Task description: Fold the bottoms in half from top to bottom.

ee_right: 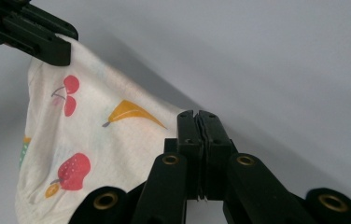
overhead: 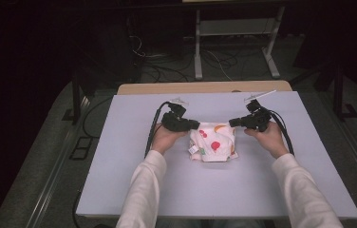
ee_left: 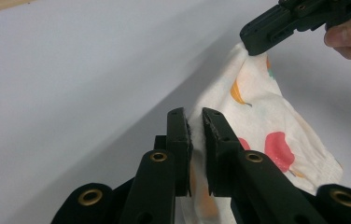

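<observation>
Cloth [ee_right: 94, 140] corner pinched by right gripper [ee_right: 199, 122].

Looks like a lab or recording room, not anyone's home: a bare pale-grey rectangular worktop [overhead: 134, 180] sits on grey carpet, loose black cables [overhead: 167, 71] snake across the floor (a proper tangle), and a white metal-framed stand [overhead: 199, 52] waits behind in the dark.

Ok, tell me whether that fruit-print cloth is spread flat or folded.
Folded. The cloth lies as a small, thick bundle with layered edges, and the left gripper and right gripper pinch its far corners.
</observation>
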`<state>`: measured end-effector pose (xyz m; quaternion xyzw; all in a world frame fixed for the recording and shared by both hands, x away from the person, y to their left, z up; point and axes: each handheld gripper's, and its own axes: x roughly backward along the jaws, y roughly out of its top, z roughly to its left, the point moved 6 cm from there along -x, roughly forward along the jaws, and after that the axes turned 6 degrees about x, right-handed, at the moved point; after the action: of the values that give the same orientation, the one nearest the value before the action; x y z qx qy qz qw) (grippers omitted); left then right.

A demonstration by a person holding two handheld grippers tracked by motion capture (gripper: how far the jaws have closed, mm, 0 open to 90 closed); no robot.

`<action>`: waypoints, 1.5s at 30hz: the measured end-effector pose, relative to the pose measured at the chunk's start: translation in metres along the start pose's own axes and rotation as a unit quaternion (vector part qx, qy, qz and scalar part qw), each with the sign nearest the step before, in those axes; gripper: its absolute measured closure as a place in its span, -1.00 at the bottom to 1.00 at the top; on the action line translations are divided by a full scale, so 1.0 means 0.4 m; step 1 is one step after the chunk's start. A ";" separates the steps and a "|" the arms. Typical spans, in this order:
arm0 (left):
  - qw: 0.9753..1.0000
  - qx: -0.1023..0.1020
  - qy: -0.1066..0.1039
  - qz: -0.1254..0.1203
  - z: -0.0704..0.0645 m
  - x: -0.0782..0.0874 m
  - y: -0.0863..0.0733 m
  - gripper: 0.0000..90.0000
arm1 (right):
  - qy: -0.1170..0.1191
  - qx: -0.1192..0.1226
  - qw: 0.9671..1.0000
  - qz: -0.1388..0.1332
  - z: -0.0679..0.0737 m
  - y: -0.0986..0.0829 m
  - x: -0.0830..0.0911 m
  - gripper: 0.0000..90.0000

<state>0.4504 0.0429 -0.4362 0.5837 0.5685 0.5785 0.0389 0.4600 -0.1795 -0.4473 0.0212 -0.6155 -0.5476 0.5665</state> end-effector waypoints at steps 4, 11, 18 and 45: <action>1.000 -0.005 -0.003 -0.004 0.009 -0.010 -0.002 0.80 | -0.004 -0.006 1.000 -0.006 -0.009 -0.002 -0.011 0.94; 1.000 -0.002 -0.001 -0.020 0.034 -0.016 0.000 0.80 | -0.011 -0.017 0.999 -0.025 -0.021 0.003 -0.028 0.94; 1.000 0.006 0.005 -0.029 0.066 -0.022 -0.002 0.80 | -0.011 -0.021 0.999 -0.039 -0.027 0.012 -0.052 0.94; 0.999 0.032 0.032 -0.027 0.124 -0.078 -0.005 0.73 | -0.005 -0.036 0.998 -0.048 -0.065 0.004 -0.112 0.66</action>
<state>0.4947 0.0519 -0.4735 0.5505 0.6030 0.5771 0.0178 0.4955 -0.1668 -0.4828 0.0273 -0.5969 -0.5957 0.5368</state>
